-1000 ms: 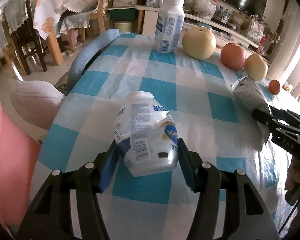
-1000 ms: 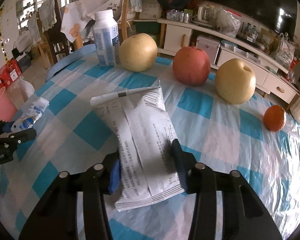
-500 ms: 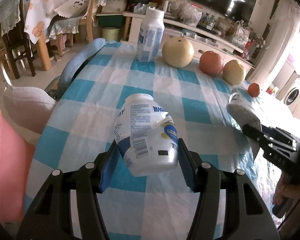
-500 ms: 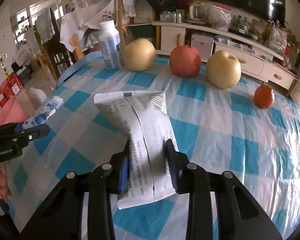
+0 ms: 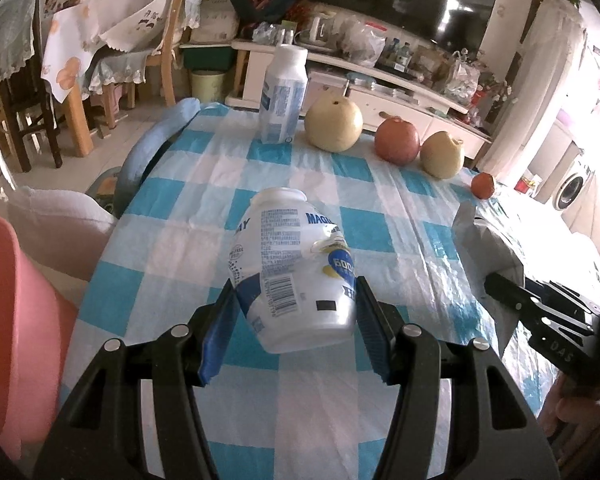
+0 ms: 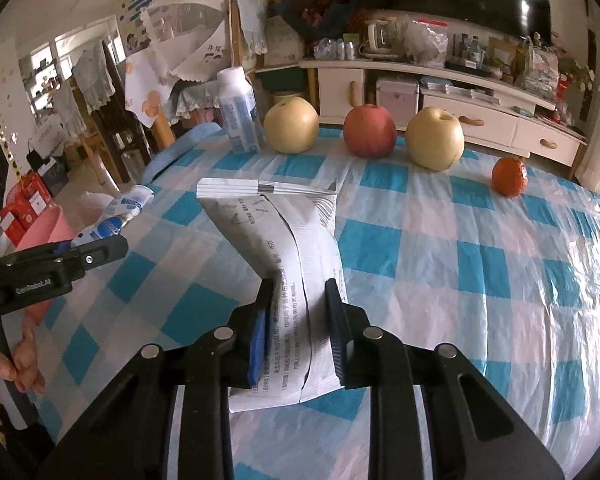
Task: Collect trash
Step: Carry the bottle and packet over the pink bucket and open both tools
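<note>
My left gripper (image 5: 296,300) is shut on a crushed white plastic bottle (image 5: 288,256) with a blue label, held above the checked tablecloth (image 5: 204,216). In the right wrist view the same bottle (image 6: 120,212) sticks out past the left fingers at the far left. My right gripper (image 6: 298,304) has its jaws closing on a grey printed wrapper (image 6: 276,232). The pads press its lower half into a fold, and its sealed top edge stands up off the table. The wrapper (image 5: 488,240) also shows at the right of the left wrist view.
A pink bin (image 5: 16,320) stands off the table's left edge beside a white cushion (image 5: 60,232). At the far edge are an upright white bottle (image 6: 240,112), two pears (image 6: 292,124), an apple (image 6: 370,130) and an orange (image 6: 510,176). Chairs and a low cabinet stand behind.
The right jaws have narrowed on the wrapper and folded it, and it has come up off the cloth. The left gripper has risen with the bottle, its grip unchanged.
</note>
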### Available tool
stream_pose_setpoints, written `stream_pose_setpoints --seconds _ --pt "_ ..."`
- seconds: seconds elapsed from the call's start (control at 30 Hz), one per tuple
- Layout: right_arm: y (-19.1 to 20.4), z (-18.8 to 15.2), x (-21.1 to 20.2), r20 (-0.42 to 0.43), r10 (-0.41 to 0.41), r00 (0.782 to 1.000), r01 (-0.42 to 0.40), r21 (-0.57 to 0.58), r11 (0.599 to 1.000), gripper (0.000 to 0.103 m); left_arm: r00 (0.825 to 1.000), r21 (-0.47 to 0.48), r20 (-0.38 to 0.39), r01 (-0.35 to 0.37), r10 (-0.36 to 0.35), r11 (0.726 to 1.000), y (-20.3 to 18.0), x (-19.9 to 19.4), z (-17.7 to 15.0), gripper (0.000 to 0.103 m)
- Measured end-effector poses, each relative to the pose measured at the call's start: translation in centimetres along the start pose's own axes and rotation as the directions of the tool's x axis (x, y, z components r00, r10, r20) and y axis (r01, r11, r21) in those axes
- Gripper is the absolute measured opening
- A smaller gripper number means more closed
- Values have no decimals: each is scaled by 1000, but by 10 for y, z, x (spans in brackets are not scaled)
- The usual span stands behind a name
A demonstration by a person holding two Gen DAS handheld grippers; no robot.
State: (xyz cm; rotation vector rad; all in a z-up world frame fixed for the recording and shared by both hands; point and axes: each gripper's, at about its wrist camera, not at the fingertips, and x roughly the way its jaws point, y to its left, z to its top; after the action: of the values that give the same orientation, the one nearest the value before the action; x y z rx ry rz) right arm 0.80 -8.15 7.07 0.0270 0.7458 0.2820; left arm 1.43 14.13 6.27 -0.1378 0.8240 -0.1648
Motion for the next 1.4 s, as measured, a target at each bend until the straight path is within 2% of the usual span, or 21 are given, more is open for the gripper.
stream_pose_setpoints --seconds 0.23,0.37,0.47,0.63,0.9,0.97,1.13,1.23,1.27,1.3,1.33,1.37,1.4 --pt "27 4 -25 50 61 997 -61 11 998 27 999 -6 43 -9 10 1000 10 -23 3 58" --pt "53 12 -37 78 131 988 -131 3 991 27 996 -37 73 -39 41 999 27 -41 7 58" --pt "81 19 -45 96 198 975 -198 -17 980 27 993 -82 95 -60 68 995 47 -54 10 58" --pt "139 29 -50 107 325 939 -323 -40 946 27 977 -201 128 -142 169 969 97 -79 12 58" --pt "241 44 -28 37 477 878 -471 -101 876 28 927 -387 152 -264 344 883 176 -123 4 58" --pt "266 46 -18 18 509 860 -505 -101 857 28 920 -428 145 -272 363 862 193 -129 1 58" --pt "309 47 14 -29 552 833 -553 -73 830 29 910 -515 123 -282 395 810 228 -136 -3 59" --pt "325 45 38 -72 576 814 -580 -67 812 36 908 -565 106 -280 404 776 243 -135 -5 59" --pt "328 43 45 -75 562 824 -566 -76 821 38 908 -578 94 -284 409 765 247 -133 -6 59" --pt "332 40 51 -79 531 844 -536 -91 839 40 908 -589 75 -292 411 753 251 -131 -8 59" --pt "331 38 52 -77 525 847 -531 -92 843 46 908 -596 57 -302 415 744 255 -129 -9 60" --pt "330 36 52 -71 520 851 -524 -89 847 56 907 -603 46 -309 419 736 258 -128 -9 64" --pt "326 35 51 -60 509 859 -513 -85 854 60 904 -613 34 -319 427 723 261 -128 -11 70"
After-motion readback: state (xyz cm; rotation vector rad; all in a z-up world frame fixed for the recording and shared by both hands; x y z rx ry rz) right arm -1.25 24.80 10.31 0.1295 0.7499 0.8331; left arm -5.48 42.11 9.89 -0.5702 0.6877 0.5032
